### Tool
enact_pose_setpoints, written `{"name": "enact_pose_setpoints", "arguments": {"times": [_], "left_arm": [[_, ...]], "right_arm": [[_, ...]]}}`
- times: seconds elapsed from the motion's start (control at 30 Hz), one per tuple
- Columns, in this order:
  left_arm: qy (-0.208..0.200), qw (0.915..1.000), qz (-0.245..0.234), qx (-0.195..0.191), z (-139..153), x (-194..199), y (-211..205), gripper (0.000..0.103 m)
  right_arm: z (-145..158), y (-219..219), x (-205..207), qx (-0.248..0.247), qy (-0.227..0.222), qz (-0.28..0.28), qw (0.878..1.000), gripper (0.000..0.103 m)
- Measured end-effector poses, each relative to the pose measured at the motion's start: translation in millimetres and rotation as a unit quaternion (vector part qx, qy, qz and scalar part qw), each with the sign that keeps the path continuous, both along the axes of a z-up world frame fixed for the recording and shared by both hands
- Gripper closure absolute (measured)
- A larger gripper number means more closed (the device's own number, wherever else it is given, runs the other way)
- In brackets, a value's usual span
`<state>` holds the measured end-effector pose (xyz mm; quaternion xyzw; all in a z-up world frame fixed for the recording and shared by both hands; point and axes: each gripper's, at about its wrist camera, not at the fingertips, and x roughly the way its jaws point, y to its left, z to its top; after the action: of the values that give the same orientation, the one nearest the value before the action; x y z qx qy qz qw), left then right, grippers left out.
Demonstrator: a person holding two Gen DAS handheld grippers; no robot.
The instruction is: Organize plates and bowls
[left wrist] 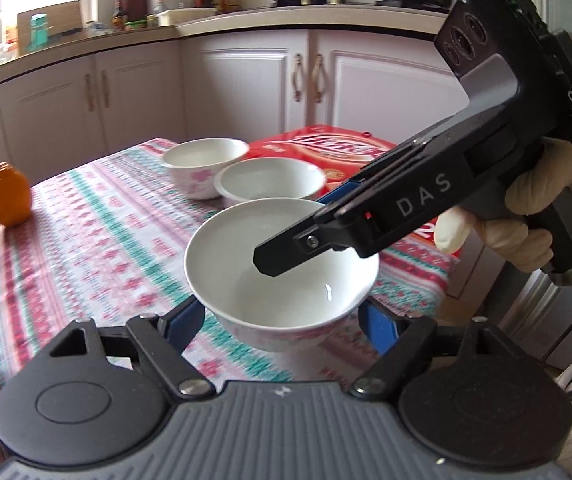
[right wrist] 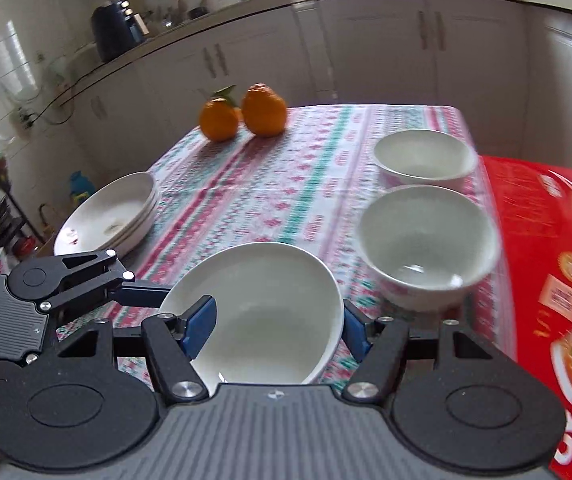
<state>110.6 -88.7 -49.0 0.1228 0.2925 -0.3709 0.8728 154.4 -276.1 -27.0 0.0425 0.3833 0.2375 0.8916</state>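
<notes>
A white bowl [left wrist: 286, 280] hangs above the patterned tablecloth [left wrist: 85, 240], sharp against the blurred table. My left gripper [left wrist: 279, 316] is shut on it, a blue pad on each side of its lower wall. My right gripper [left wrist: 298, 234], held by a gloved hand [left wrist: 526, 208], straddles the far rim: the black finger stands in the hollow, the other outside the wall. In the right wrist view the bowl [right wrist: 269, 300] lies between the right gripper's [right wrist: 278, 316] pads, which stand wide apart. The left pad is over the inside and the right pad at the outer wall.
Two more white bowls [right wrist: 426, 156] [right wrist: 426, 232] stand along the table's right side beside a red box [right wrist: 546, 240]. A stack of white plates [right wrist: 113, 212] sits at the left edge. Two oranges [right wrist: 263, 110] [right wrist: 219, 120] are at the far end. Kitchen cabinets stand behind.
</notes>
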Motion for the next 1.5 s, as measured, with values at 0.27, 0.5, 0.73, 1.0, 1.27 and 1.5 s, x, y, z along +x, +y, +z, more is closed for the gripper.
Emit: {"name": "enact_pose_setpoints", "arguments": {"times": [0.27,0.5,0.73,1.0,1.27,1.5], "left_arm": [[0.006,0.9991,0.041,0.001,-0.8,7.2,32.5,0.020],[0.013,0.9978,0.065,-0.008,-3.5,14.7,52.1,0.020],[0.018,0.9969,0.075,-0.013,-8.8,20.5,60.4,0.020],[0.021,0.9966,0.078,-0.016,-11.0,22.8,63.0,0.020],[0.025,0.9963,0.081,-0.012,-11.3,23.6,64.1,0.019],[0.024,0.9963,0.081,-0.011,-12.5,24.9,64.6,0.019]], "right_arm": [[-3.4,40.7,18.1,-0.002,-0.001,0.040,0.999,0.032],[-7.9,64.7,29.9,-0.003,0.001,0.060,0.998,0.032],[-13.1,75.1,39.9,-0.010,0.005,0.061,0.998,0.032],[-15.1,78.2,43.6,-0.013,0.007,0.060,0.998,0.032],[-17.5,80.7,45.6,-0.013,0.009,0.061,0.998,0.031],[-18.1,82.2,46.7,-0.014,0.004,0.061,0.998,0.031]]}}
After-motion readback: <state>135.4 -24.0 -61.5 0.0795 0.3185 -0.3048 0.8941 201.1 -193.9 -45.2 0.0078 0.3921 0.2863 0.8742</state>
